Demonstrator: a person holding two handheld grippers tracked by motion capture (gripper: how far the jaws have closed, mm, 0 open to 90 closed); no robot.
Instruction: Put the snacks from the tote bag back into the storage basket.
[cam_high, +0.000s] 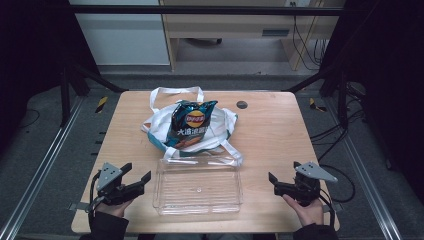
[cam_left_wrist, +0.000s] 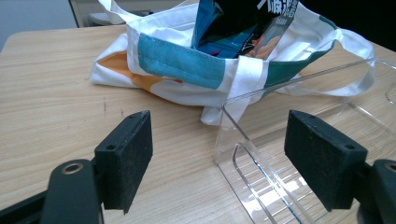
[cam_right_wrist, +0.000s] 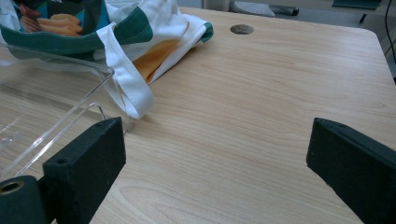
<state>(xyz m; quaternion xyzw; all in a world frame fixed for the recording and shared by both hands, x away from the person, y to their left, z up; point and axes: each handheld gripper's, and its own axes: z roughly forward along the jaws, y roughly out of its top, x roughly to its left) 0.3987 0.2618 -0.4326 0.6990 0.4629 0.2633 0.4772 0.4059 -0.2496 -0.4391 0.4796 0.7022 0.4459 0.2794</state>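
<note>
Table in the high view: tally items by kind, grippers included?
Tote bag: 1
Chip bag, standing in the tote bag: 1
Clear plastic tray: 1
Handheld grippers: 2, left gripper and right gripper, both open and holding nothing
Total: 5

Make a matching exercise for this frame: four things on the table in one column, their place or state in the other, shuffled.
Things:
1. chip bag
2. clear tray
3. left gripper
4. cloth bag

Places or states:
A. empty, at the near edge between the grippers
B. lies behind the tray, handles spread
C. sticks out of the cloth bag
D. open, left of the tray

Pairs: 1-C, 2-A, 3-D, 4-B
</note>
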